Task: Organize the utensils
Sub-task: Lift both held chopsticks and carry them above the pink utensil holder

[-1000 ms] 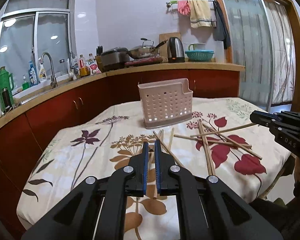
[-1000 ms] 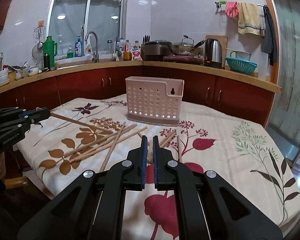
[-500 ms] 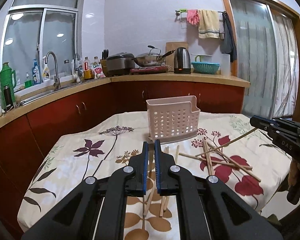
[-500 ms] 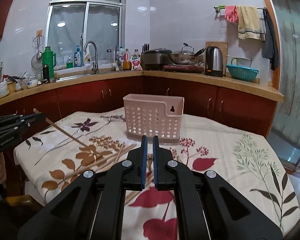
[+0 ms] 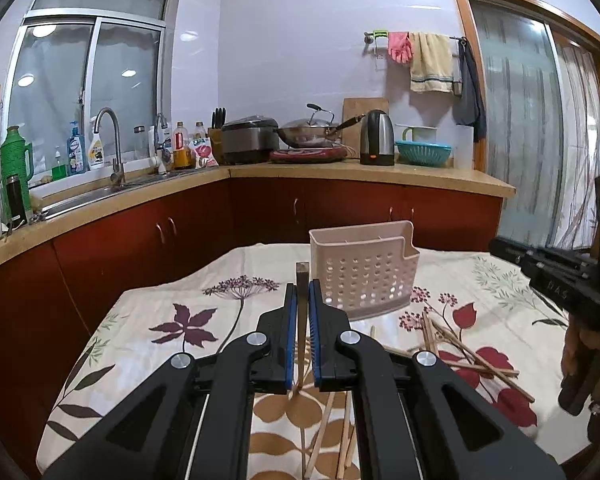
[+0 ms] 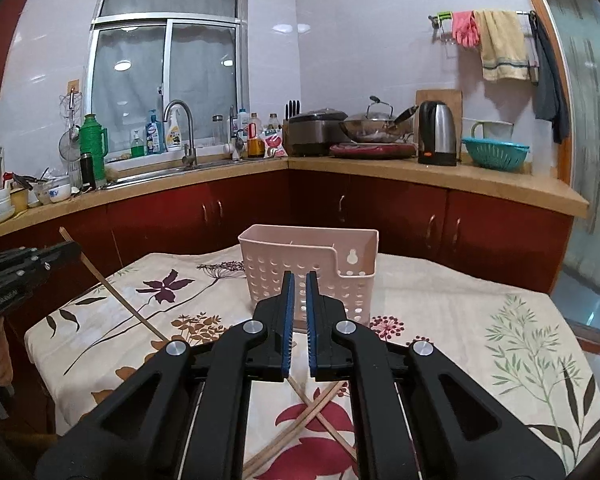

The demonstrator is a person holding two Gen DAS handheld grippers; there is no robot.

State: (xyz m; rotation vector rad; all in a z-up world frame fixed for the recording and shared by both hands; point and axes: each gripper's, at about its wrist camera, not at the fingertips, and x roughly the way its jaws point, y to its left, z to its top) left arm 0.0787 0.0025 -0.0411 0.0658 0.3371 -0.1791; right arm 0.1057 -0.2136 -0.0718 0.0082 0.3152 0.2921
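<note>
only "das" reads, on the right gripper body; bottle labels too small.

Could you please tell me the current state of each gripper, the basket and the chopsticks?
left gripper: shut on the held chopstick.
held chopstick: tilted, clamped partway along.
right gripper: shut; nothing seen between its jaws.
basket: upright on the tablecloth.
loose chopsticks: lying scattered on the tablecloth.

Pale pink holder; cream floral tablecloth.
</note>
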